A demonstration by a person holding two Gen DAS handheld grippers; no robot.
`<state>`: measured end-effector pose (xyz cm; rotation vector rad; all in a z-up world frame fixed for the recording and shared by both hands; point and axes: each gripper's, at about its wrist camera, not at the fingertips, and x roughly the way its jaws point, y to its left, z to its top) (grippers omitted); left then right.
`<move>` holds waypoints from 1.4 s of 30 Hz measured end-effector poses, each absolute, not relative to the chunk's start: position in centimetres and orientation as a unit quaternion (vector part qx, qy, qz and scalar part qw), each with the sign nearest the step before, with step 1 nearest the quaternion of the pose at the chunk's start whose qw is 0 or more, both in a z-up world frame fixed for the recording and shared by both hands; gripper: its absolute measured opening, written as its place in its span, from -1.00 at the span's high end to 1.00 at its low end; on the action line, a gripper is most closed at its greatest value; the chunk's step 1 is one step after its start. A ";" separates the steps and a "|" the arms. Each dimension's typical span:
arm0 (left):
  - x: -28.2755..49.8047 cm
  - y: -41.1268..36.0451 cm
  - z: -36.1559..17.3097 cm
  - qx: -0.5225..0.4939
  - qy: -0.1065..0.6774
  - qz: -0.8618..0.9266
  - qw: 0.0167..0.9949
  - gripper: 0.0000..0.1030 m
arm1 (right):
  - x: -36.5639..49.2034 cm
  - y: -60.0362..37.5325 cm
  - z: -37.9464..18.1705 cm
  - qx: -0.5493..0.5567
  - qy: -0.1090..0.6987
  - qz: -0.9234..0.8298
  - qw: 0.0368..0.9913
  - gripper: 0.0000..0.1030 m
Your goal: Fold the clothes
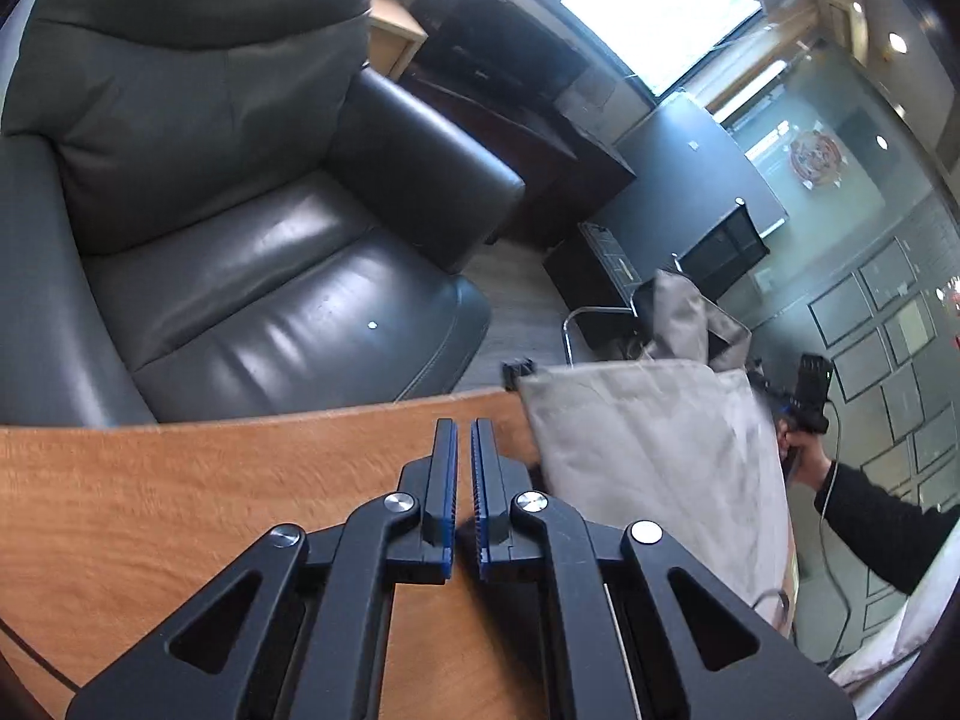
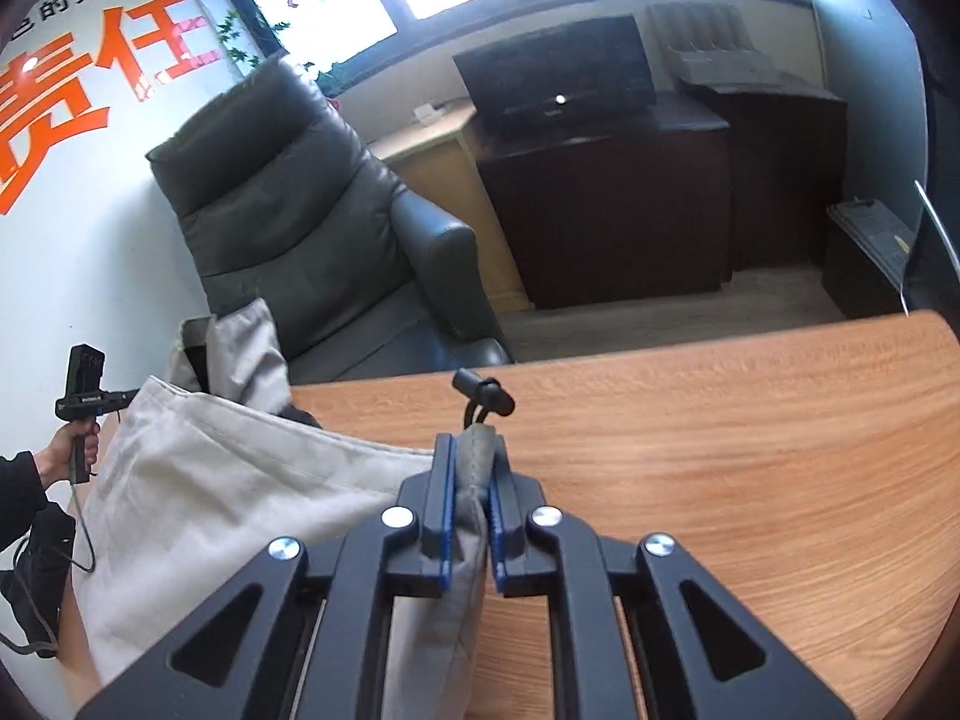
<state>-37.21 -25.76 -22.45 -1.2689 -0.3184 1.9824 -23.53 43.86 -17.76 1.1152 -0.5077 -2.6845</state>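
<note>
Pinching the beige garment (image 2: 240,480) by its edge in my right gripper (image 2: 471,480), I hold it above the wooden table (image 2: 720,450) while my left gripper (image 1: 463,468) sits closed and empty.

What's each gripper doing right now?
Left gripper: shut, nothing between its jaws.
Right gripper: shut on the beige garment.
</note>
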 end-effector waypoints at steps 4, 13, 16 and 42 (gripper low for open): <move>-34.8 -25.3 -21.0 -0.475 -0.108 0.774 0.405 0.91 | -23.7 42.3 -15.4 0.334 -0.152 -0.922 0.121 0.83; -30.4 -17.6 -18.0 -0.460 -0.044 0.717 0.522 0.44 | -26.4 41.2 -17.4 0.349 -0.154 -0.918 0.103 0.82; -30.8 -15.6 -20.8 -0.505 -0.018 0.706 0.497 0.44 | -26.4 39.2 -17.7 0.352 -0.129 -0.920 0.115 0.81; -28.4 -18.6 -20.2 -0.472 -0.106 0.743 0.463 -0.07 | -25.4 36.5 -13.3 0.346 -0.105 -0.929 0.079 0.55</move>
